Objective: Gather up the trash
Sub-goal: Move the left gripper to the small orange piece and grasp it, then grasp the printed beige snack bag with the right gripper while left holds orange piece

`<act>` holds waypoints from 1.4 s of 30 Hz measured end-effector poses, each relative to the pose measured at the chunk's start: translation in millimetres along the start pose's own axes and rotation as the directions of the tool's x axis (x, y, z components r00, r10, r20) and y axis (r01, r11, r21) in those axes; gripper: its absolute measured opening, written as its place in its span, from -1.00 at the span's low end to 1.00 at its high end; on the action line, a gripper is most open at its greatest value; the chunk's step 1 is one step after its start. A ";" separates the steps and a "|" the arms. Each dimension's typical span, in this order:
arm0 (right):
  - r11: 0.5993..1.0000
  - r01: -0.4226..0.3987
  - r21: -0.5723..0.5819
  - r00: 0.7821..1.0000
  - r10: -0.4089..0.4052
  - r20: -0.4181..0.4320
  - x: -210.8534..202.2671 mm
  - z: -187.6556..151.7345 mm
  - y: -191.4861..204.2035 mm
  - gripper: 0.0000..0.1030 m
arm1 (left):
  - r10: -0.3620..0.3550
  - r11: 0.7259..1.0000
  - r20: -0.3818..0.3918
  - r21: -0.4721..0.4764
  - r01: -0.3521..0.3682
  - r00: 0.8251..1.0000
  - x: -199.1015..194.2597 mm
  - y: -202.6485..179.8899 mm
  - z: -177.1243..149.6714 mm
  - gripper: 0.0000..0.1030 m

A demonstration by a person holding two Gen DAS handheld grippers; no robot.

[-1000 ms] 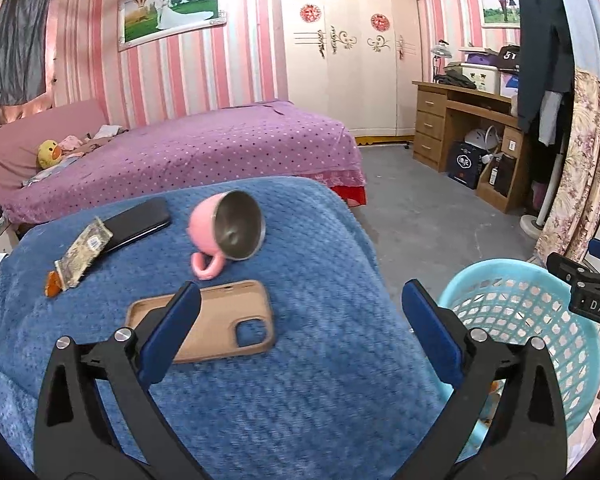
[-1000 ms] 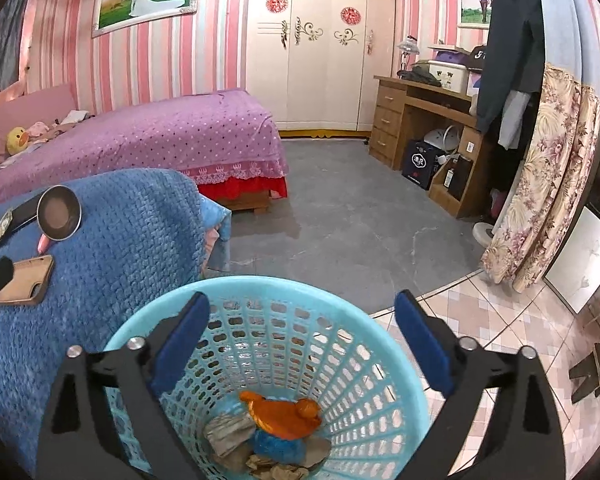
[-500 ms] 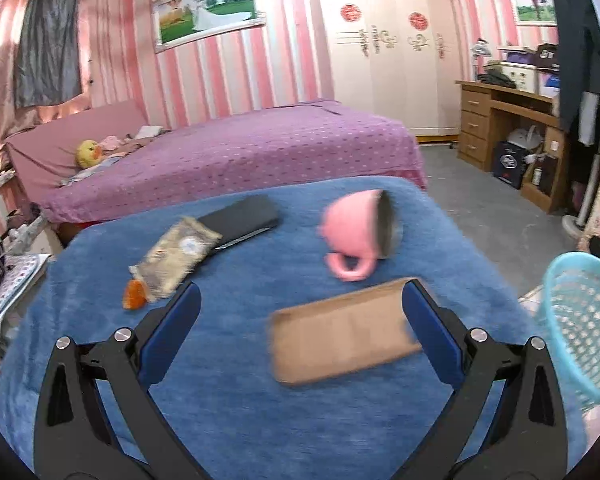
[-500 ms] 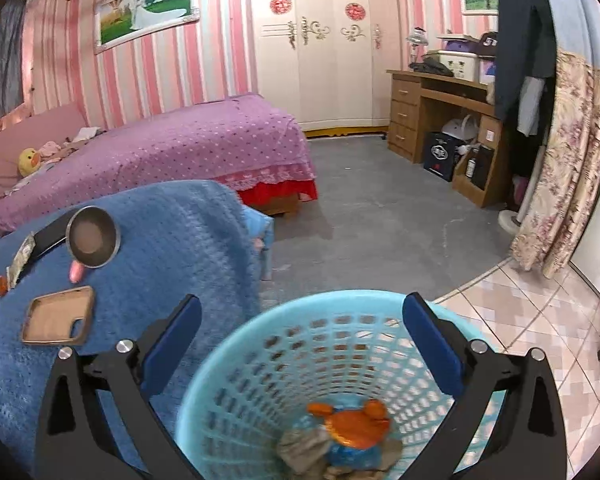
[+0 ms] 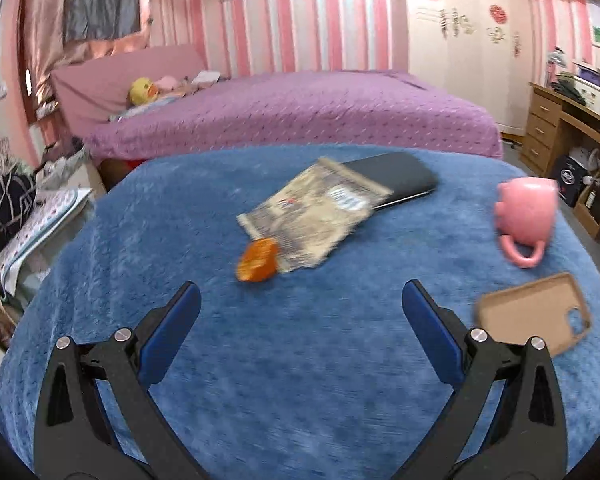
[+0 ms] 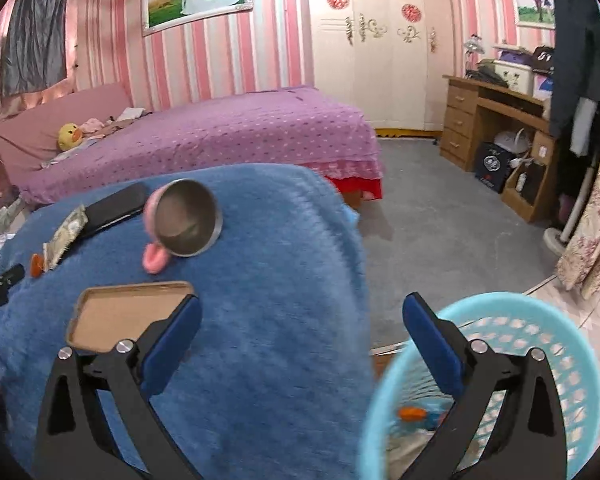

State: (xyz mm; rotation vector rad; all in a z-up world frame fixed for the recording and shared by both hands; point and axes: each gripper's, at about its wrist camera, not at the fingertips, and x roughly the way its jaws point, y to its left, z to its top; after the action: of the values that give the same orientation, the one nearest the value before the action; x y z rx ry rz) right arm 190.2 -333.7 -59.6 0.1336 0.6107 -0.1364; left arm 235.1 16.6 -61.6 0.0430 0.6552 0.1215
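Note:
A crumpled tan snack wrapper (image 5: 314, 216) lies on the blue blanket (image 5: 300, 380), its far end overlapping a black phone (image 5: 396, 178). A small orange scrap (image 5: 257, 266) sits at the wrapper's near corner. My left gripper (image 5: 300, 328) hovers open just short of the scrap, nothing between its fingers. The right wrist view shows the same wrapper (image 6: 66, 236) and orange scrap (image 6: 37, 264) at far left. My right gripper (image 6: 300, 336) is open, straddling the blanket's edge and the light-blue basket (image 6: 540, 344), which holds some trash (image 6: 414, 416).
A pink mug (image 5: 526, 216) lies on its side at the right of the blanket, with a tan phone case (image 5: 536, 312) nearer. A purple bed (image 5: 300, 112) stands behind. A wooden desk (image 6: 496, 120) and grey floor (image 6: 440, 216) lie to the right.
My left gripper has swung left from the phone case and basket towards the wrapper and orange scrap. My right gripper has shifted left, so the basket now sits at lower right.

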 end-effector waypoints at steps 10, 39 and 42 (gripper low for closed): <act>0.994 -0.064 -0.087 0.998 0.064 -0.009 25.1 16.6 62.9 0.91 | -0.033 0.998 -0.079 -0.061 0.028 0.996 48.3 45.8 12.9 0.54; 0.938 -0.267 -0.220 0.961 0.243 -0.130 84.3 28.9 259.0 0.91 | 0.077 0.982 -0.064 -0.169 -0.087 0.995 48.4 141.1 19.4 -0.47; 0.936 -0.282 -0.212 0.955 0.251 -0.161 105.9 27.6 283.3 0.91 | 0.091 0.974 -0.086 -0.199 -0.107 0.992 50.4 156.6 17.2 -0.47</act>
State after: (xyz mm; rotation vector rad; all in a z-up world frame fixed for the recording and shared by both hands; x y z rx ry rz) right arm 338.8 -69.2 -74.6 -0.0036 0.7294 0.2101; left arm 269.7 178.3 -66.2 -0.1269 0.7147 0.2869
